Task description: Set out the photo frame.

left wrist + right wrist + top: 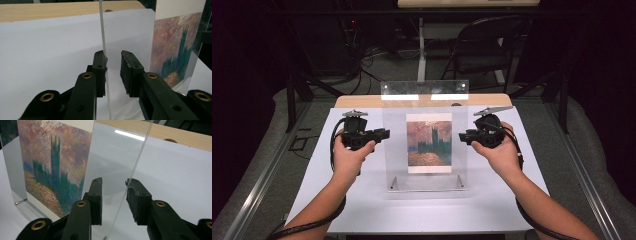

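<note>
A clear acrylic picture frame stands upright in the middle of the white mat, holding a painted print of dark towers under a reddish sky. My left gripper is at the frame's left edge and my right gripper at its right edge, each held in a hand. In the left gripper view the jaws are open and straddle the panel's thin edge, which runs close to the left jaw. In the right gripper view the open jaws straddle the opposite edge; the print lies to the left.
The frame stands on small metal feet on a white mat that covers a wooden table. A dark folding chair and cables lie on the floor beyond the table.
</note>
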Demonstrator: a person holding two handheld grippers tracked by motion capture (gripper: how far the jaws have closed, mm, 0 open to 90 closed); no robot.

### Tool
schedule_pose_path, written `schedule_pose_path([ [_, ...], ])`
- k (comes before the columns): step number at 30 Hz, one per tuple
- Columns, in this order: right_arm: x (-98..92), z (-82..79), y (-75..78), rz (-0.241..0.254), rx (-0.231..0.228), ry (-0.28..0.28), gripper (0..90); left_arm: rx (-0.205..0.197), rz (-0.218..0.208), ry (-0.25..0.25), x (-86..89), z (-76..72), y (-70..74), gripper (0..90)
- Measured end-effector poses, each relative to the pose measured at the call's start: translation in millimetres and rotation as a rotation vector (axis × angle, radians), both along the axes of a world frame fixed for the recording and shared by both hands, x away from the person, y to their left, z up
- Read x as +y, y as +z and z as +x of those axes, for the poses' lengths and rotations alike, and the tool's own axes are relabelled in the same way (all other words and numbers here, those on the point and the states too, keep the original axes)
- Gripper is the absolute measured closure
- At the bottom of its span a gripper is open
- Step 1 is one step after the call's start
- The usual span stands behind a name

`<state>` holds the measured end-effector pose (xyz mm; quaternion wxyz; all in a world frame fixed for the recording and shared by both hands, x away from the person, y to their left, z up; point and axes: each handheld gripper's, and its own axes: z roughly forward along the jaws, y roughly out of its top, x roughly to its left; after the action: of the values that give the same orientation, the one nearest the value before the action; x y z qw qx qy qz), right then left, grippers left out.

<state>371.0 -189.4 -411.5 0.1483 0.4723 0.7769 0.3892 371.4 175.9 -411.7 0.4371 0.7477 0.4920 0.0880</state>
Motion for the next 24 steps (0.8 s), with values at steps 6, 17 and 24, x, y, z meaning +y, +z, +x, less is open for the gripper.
schedule_pose_path([
  [6,-3.9,-7.8,1.2,0.026,0.004,0.012,67.9,-0.012,-0.016,-0.012,2.8,-8.6,0.2,74.5],
  [17,-6.3,-29.4,1.4,0.019,-0.045,0.043,69.2,-0.037,-0.048,-0.059,9.4,-29.2,-0.4,75.0],
  [24,-12.6,-46.4,-2.4,0.061,-0.069,0.07,70.3,-0.054,-0.061,-0.088,11.5,-44.8,-2.2,73.0],
])
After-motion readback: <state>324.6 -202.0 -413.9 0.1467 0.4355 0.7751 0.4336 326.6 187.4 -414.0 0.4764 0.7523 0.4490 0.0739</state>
